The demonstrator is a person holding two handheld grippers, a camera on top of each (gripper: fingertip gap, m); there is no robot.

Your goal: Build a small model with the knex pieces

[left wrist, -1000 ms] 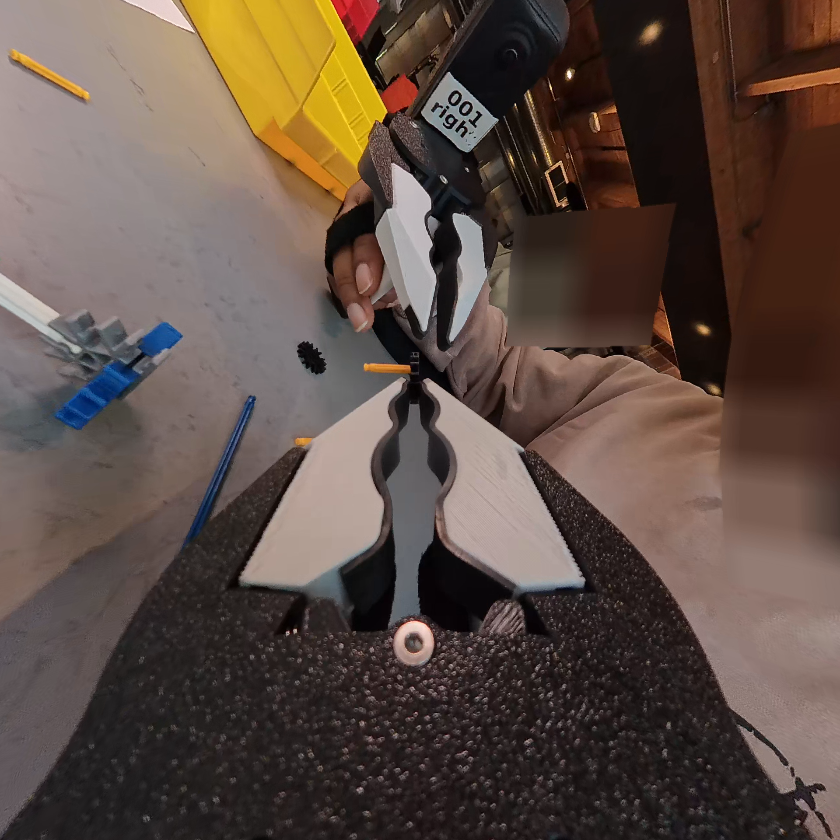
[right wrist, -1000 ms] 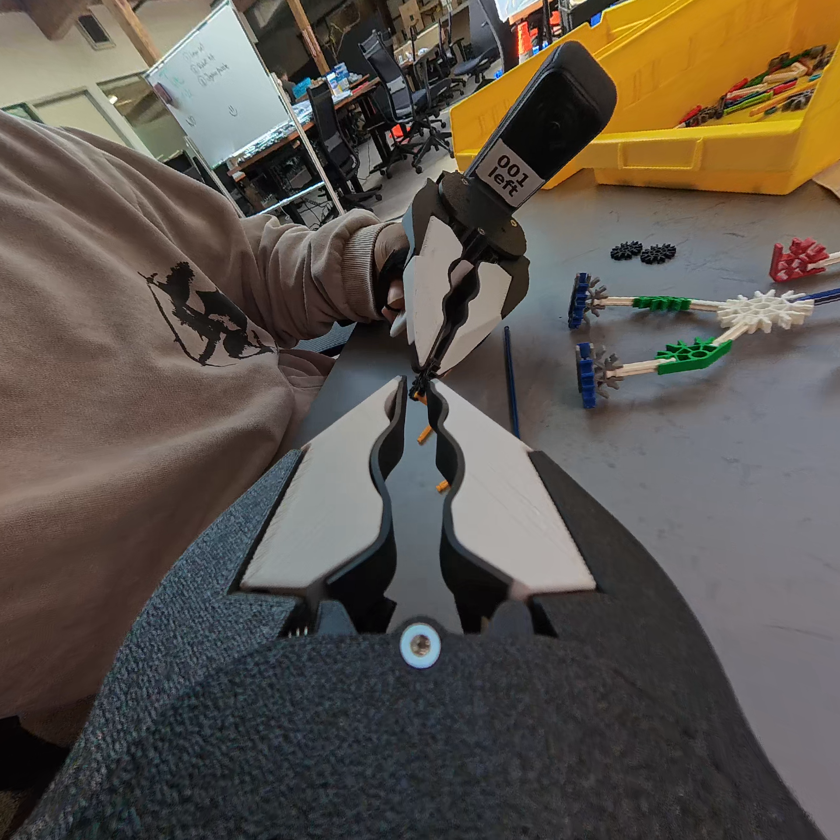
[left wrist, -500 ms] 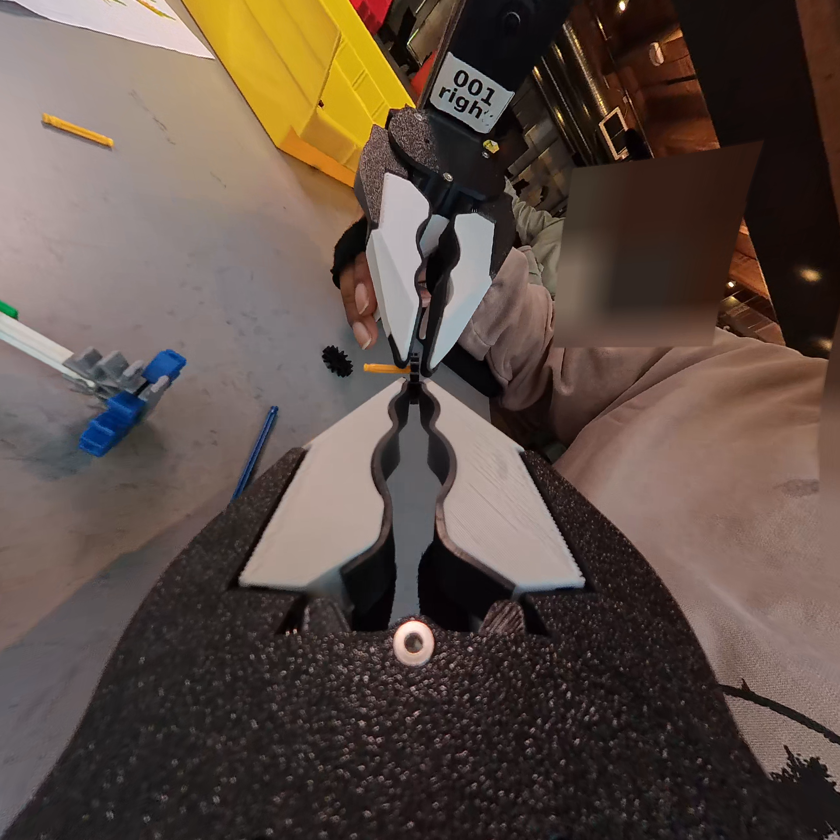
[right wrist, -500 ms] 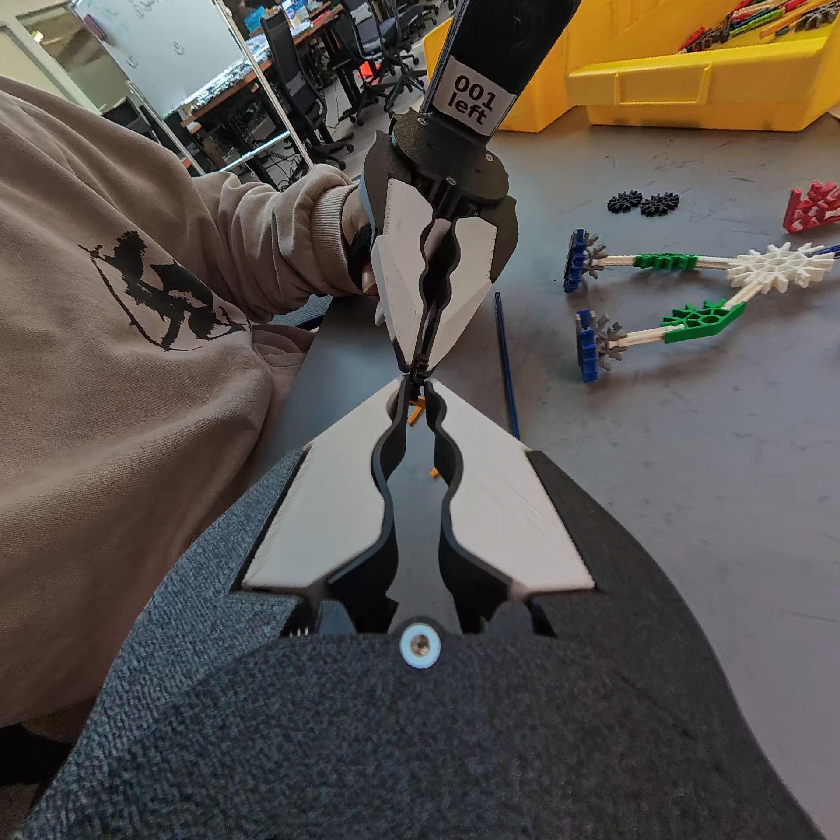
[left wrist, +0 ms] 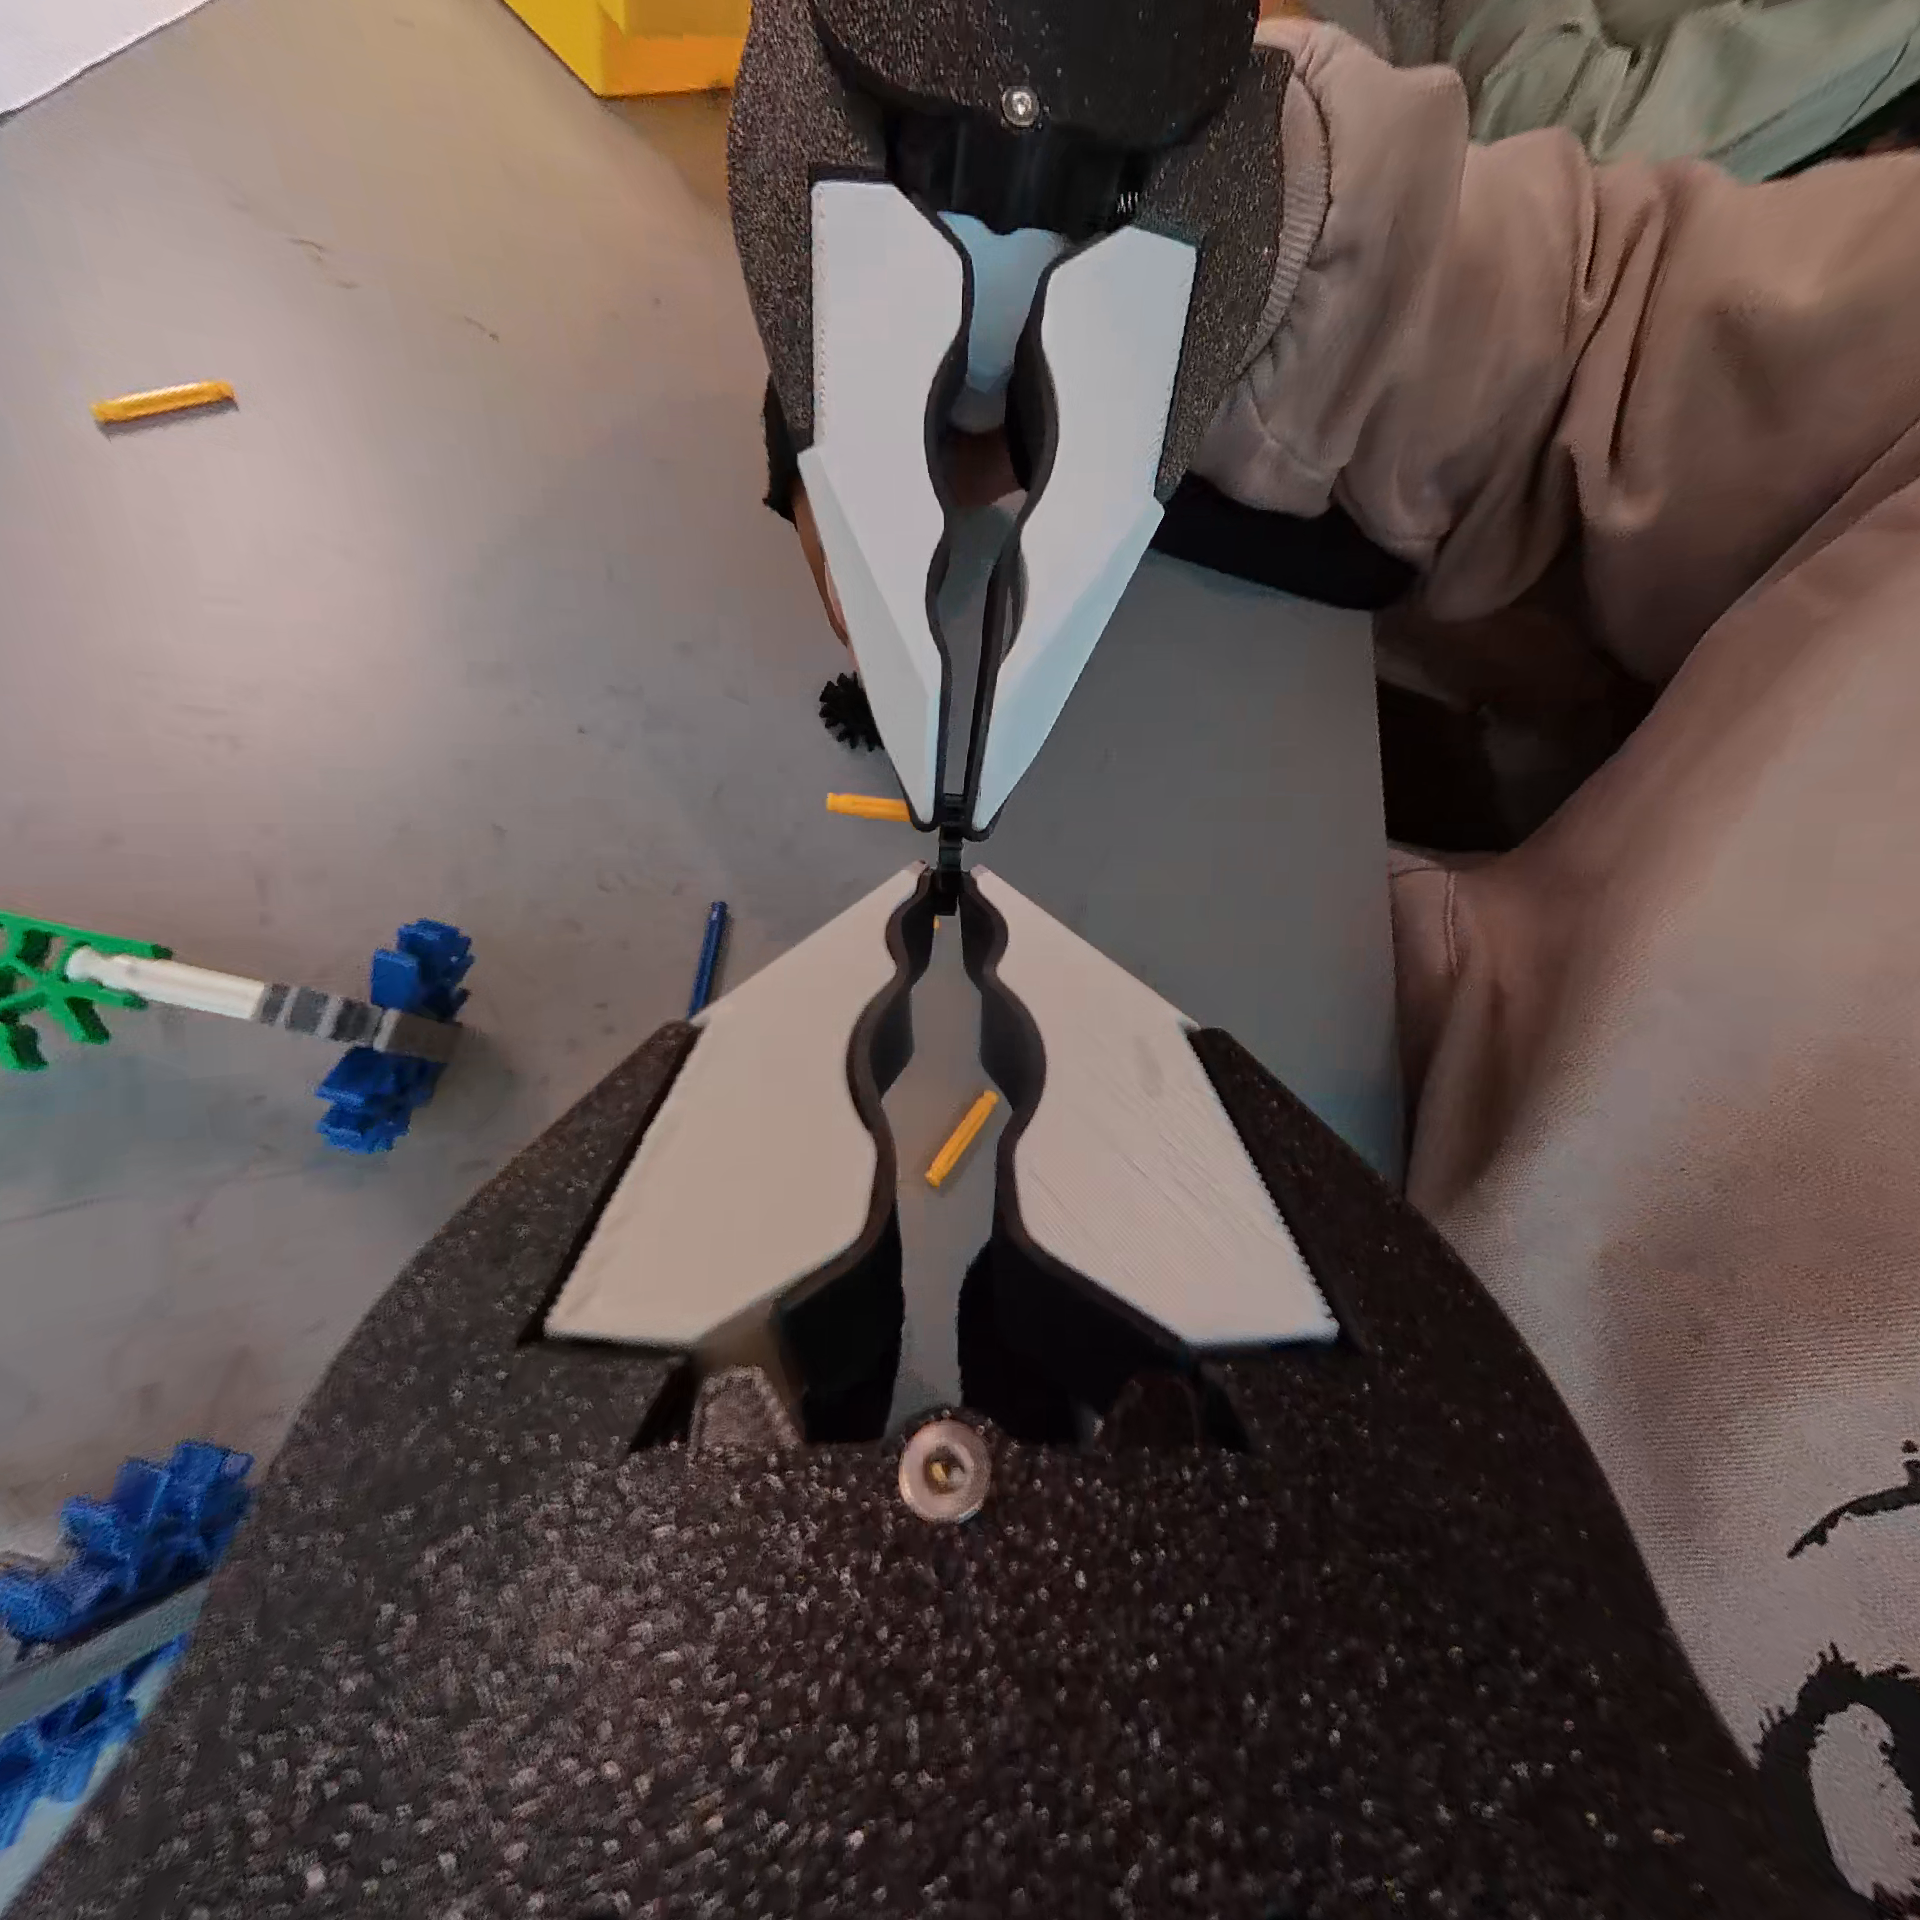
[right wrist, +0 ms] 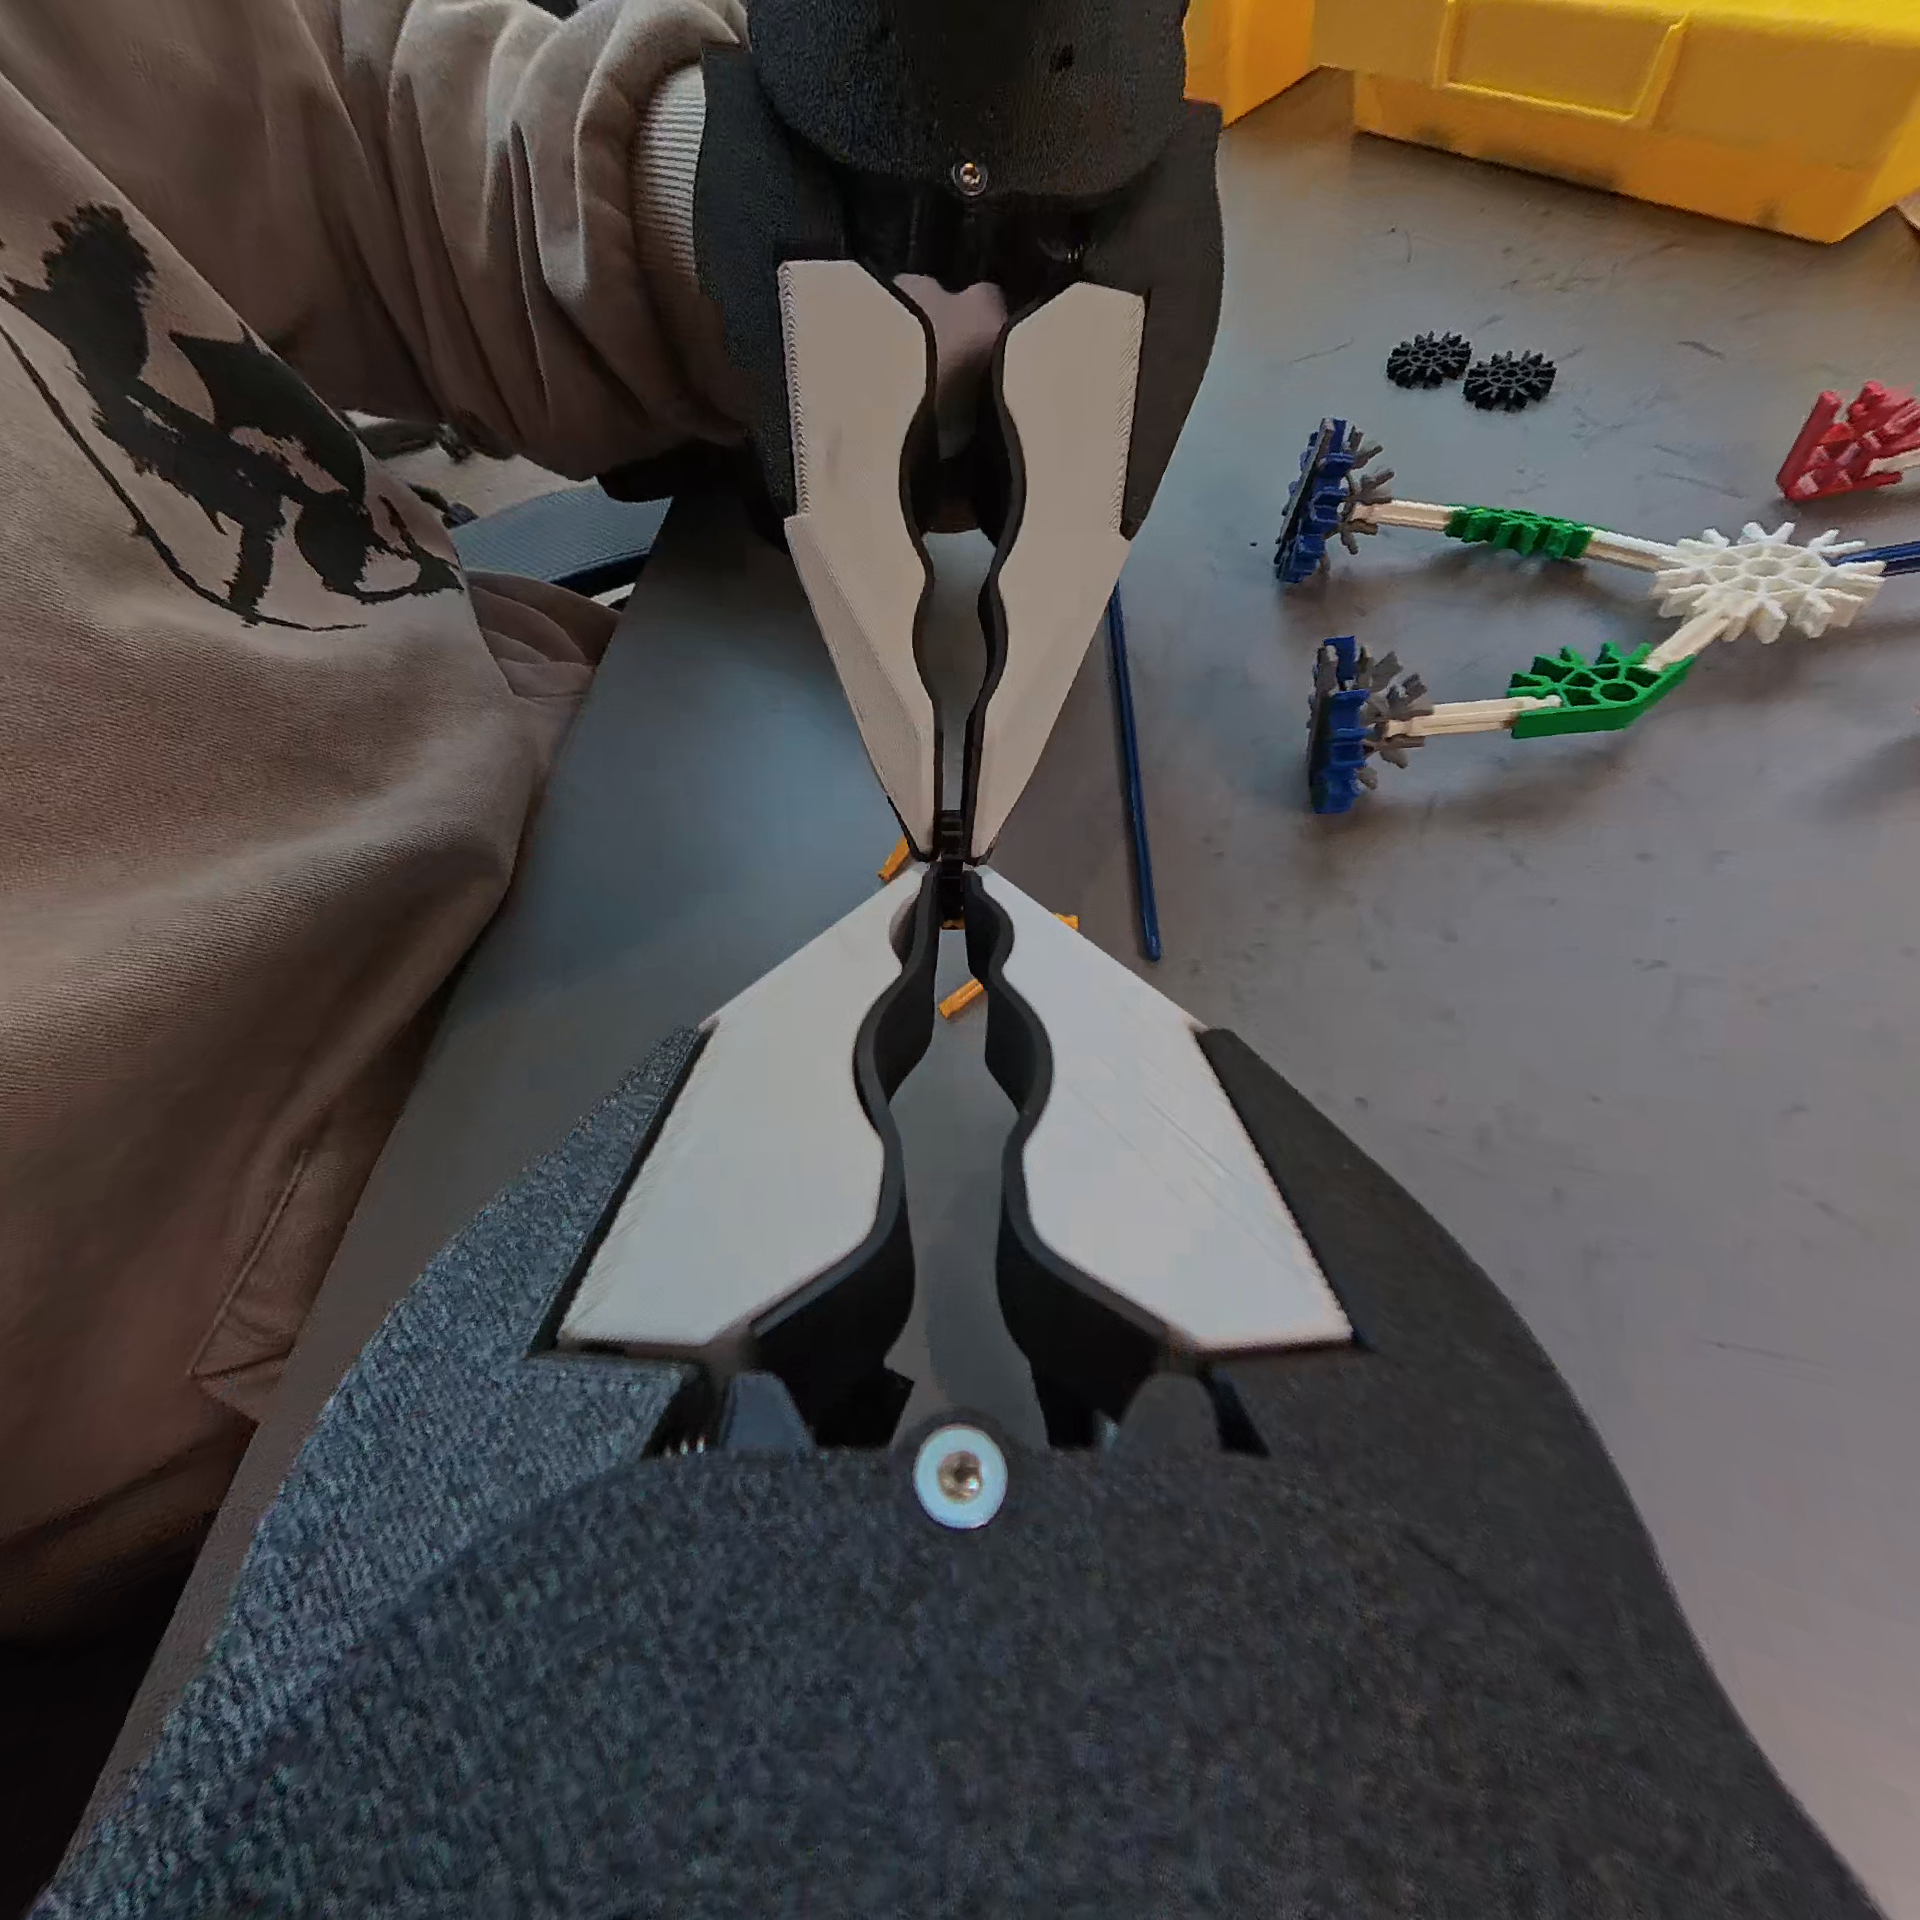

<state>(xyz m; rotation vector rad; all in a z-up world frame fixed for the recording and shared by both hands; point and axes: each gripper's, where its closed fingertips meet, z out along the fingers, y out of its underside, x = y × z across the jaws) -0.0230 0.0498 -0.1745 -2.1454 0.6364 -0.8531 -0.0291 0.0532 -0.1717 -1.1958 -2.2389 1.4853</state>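
1. A grey worktop [right wrist: 1558, 1039] carries a yellow bin [right wrist: 1558, 125] at its far edge and a rod-and-connector assembly [right wrist: 1558, 623].
2. The left gripper [left wrist: 943, 883] and right gripper [right wrist: 948, 883] meet tip to tip, each clenched on one end of a small black piece [right wrist: 948, 847].
3. The piece's long axis runs straight between them, above the worktop's near edge.

table [right wrist: 1558, 1039] grey | bin [right wrist: 1558, 94] yellow | rods [left wrist: 961, 1138] orange | connectors [right wrist: 1320, 520] blue | sleeve [left wrist: 1558, 364] tan

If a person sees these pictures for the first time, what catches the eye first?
The left gripper and right gripper meet tip to tip over the grey table, both pinching one small black piece. To the side lies a colourful toy frame.
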